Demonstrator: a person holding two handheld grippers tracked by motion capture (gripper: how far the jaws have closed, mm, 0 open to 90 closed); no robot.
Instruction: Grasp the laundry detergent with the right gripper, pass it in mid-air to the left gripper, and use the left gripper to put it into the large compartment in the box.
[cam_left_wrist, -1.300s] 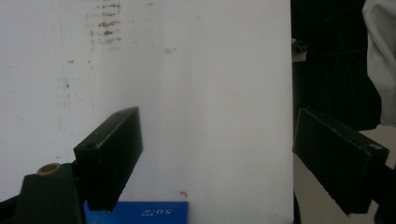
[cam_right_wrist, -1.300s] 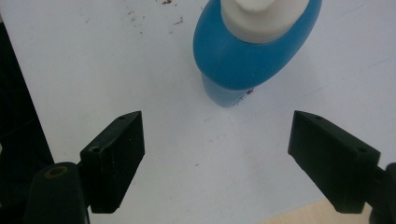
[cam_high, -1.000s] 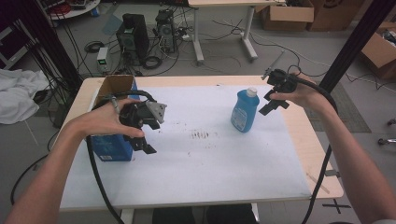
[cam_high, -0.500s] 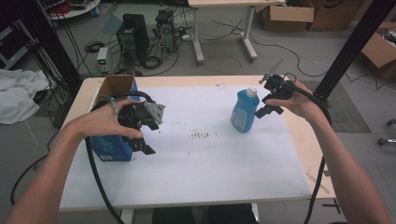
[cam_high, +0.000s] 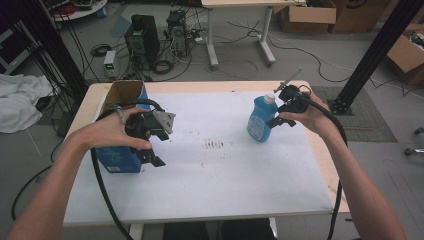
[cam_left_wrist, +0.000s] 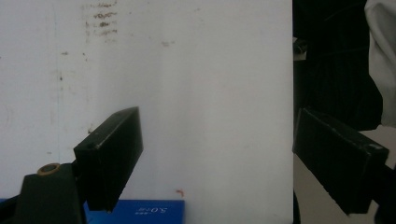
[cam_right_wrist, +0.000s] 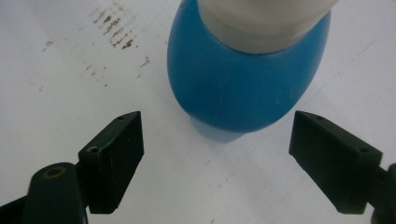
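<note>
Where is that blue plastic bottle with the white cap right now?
In the high view the blue plastic bottle with the white cap stands upright on the right side of the white table, just left of the right gripper.

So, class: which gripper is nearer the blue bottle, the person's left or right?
Right. The right gripper hovers open just beside the blue bottle, jaws wide and not touching it. The left gripper is across the table, by the blue box.
</note>
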